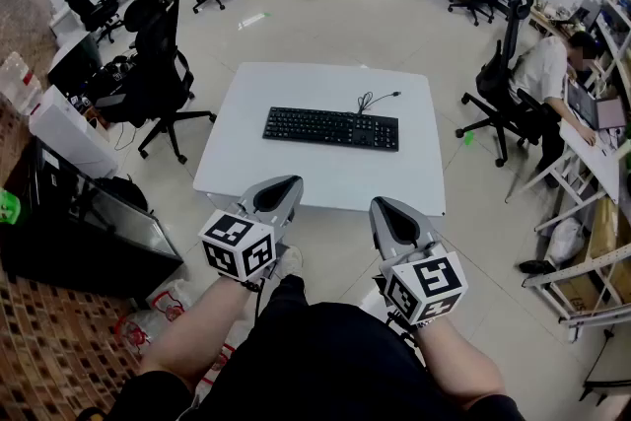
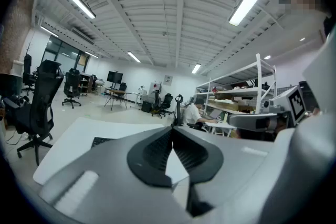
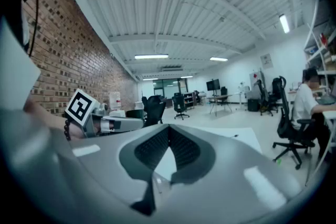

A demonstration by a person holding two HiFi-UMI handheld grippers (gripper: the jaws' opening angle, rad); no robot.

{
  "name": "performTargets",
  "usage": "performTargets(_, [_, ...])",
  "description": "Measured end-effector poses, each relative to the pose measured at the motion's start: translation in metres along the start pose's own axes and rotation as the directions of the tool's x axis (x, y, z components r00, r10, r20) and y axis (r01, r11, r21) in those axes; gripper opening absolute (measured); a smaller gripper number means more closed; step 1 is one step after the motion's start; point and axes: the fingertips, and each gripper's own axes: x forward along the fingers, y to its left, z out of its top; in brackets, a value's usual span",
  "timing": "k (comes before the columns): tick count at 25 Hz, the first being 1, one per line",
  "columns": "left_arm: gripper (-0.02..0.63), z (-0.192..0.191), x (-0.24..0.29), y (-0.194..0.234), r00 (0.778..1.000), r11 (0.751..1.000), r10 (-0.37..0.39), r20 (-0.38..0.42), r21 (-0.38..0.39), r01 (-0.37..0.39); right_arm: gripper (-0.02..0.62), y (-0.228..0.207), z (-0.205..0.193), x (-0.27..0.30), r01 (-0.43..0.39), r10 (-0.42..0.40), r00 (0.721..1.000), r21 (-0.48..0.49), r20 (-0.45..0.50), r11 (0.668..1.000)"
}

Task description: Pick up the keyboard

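Observation:
A black keyboard (image 1: 331, 127) with a curled cable lies across the middle of the white table (image 1: 256, 173). Both grippers hang short of the table's near edge, apart from the keyboard. My left gripper (image 1: 280, 187) is shut and holds nothing, its ribbed pads meeting at the tip (image 2: 172, 128). My right gripper (image 1: 387, 209) is likewise shut and holds nothing; in its own view the tips (image 3: 168, 127) touch. A corner of the keyboard (image 2: 102, 140) peeks past the left jaw in the left gripper view.
Black office chairs stand left of the table (image 1: 158, 64) and to its right (image 1: 503, 89), where a person (image 1: 552, 64) sits at a desk. A dark cabinet (image 1: 89, 232) is at the near left. Shelving (image 1: 592, 242) lines the right wall.

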Motion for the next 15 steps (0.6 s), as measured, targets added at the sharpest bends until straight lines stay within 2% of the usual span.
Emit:
performTargets(7, [0.033,-0.006,0.031,0.077,0.997,0.996,0.064,-0.045,-0.062,-0.067,0.002,-0.022,-0.004,0.030,0.031,-0.031,0.999,0.006,-0.026,1.000])
performTargets(15, [0.118,-0.036,0.082,0.186,0.975,0.973,0.132,-0.177,-0.166,-0.162,0.002,-0.052,-0.023,0.100,0.049,-0.039,0.992,0.080,-0.121,0.996])
